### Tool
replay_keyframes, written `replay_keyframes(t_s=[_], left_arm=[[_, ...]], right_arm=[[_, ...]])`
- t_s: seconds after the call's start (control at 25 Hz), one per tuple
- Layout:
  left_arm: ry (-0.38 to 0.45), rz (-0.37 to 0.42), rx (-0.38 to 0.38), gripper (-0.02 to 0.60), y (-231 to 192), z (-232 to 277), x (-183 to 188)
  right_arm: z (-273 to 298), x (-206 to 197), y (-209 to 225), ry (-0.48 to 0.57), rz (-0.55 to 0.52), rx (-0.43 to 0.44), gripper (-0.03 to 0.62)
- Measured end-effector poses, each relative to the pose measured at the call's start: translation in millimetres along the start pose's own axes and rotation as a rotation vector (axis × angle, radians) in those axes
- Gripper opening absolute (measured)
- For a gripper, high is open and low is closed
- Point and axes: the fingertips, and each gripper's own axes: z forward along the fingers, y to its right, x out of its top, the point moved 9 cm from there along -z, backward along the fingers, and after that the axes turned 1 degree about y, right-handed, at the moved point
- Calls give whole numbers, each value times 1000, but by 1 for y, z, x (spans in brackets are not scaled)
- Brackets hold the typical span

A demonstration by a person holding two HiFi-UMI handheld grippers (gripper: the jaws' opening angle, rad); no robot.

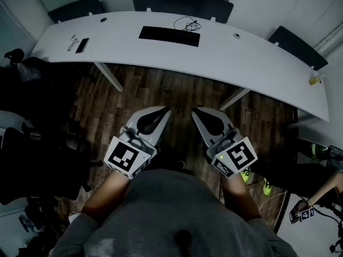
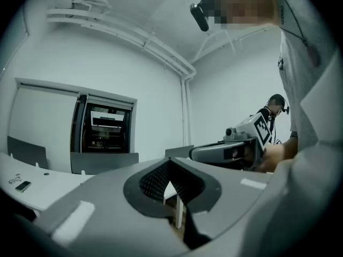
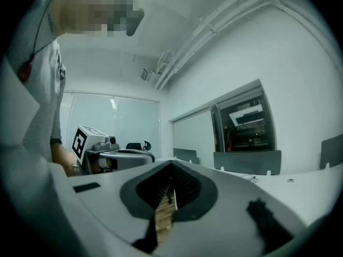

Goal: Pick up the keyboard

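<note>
The black keyboard (image 1: 169, 36) lies flat near the far edge of a long white curved desk (image 1: 241, 58), with a coiled black cable (image 1: 187, 23) just behind it. My left gripper (image 1: 164, 112) and right gripper (image 1: 196, 112) are held level side by side close to my body, over the wooden floor and well short of the desk. Both are shut with nothing between the jaws. In the left gripper view its closed jaws (image 2: 171, 164) point toward a wall, with the right gripper (image 2: 236, 149) beside it. The right gripper view (image 3: 171, 167) shows the same. The keyboard appears in neither gripper view.
A dark phone (image 1: 81, 45) lies at the desk's left end and a small yellow object (image 1: 315, 80) at its right end. Dark chairs (image 1: 182, 3) stand behind the desk, whose white legs (image 1: 110, 76) reach the floor. Dark furniture crowds the left; another marker cube (image 1: 305, 214) shows at lower right.
</note>
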Motion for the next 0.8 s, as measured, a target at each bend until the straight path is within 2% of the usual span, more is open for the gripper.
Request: replay_keyframes(t_s=[0.24, 0.8], left_arm=[[2, -5, -3, 6, 7, -3, 0], [-18, -12, 13, 8, 12, -5, -1]], right_arm=[[-6, 0, -4, -4, -26, 2, 8], [-13, -6, -3, -13, 5, -27, 8]])
